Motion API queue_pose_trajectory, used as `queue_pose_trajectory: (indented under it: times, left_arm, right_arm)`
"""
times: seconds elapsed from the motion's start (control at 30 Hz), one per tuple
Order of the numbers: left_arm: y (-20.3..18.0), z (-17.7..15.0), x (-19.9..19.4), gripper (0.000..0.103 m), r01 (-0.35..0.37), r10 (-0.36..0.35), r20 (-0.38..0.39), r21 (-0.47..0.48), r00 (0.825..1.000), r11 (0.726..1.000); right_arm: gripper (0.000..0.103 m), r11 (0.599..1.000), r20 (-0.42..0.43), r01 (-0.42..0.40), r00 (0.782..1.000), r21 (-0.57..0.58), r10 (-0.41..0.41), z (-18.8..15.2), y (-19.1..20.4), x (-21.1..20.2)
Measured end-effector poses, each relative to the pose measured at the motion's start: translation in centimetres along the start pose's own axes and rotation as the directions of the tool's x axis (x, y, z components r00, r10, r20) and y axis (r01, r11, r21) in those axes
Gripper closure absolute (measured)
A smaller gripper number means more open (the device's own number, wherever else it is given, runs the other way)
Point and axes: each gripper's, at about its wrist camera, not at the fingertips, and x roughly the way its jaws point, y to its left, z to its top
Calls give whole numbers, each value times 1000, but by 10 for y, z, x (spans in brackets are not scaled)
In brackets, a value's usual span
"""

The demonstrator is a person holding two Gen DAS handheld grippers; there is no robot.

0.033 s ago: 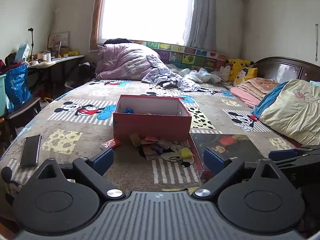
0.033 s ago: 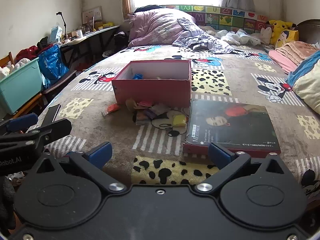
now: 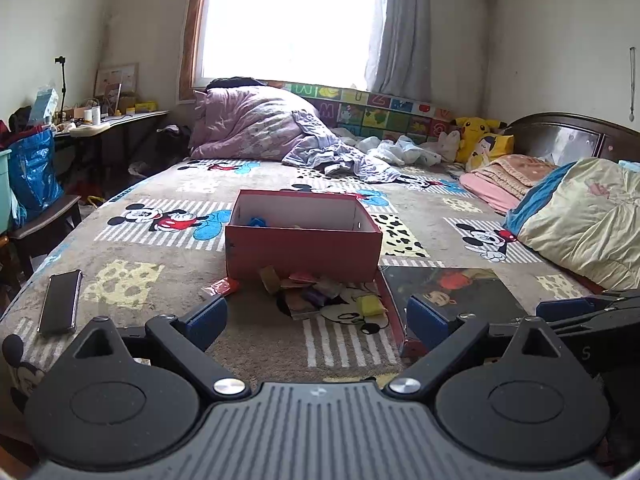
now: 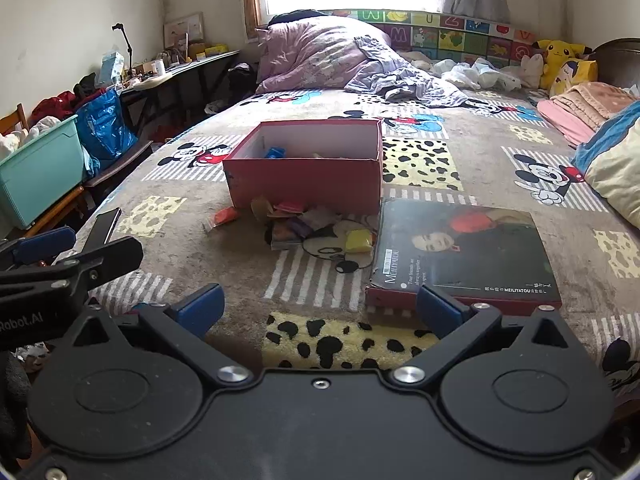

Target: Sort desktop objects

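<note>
Both tools are spread wide and hold nothing: the left tool (image 3: 316, 314) and the right tool (image 4: 318, 308) hover low over the near end of the cartoon-print bed cover (image 4: 168, 264). Ahead, a loose heap of small colourful packets (image 4: 308, 220) lies against the front of the open red cardboard box (image 4: 304, 178), beside its dark printed lid (image 4: 460, 252). The box holds a blue item and little else visible, so I judge sorting barely begun.

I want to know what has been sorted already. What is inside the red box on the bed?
Inside the red box a blue item shows near the back left, with pale bits beside it. The front wall hides the box floor, so anything lower down cannot be seen.
</note>
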Motion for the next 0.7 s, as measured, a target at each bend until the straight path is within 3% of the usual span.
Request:
queue_pose_trajectory:
  times: [0.7]
  left_arm:
    - [-2,-1,10,6,8,-8,-12,10,1000,1000]
  right_arm:
    - [0,1000,-31,9,999,0,-9,-2,-2,8]
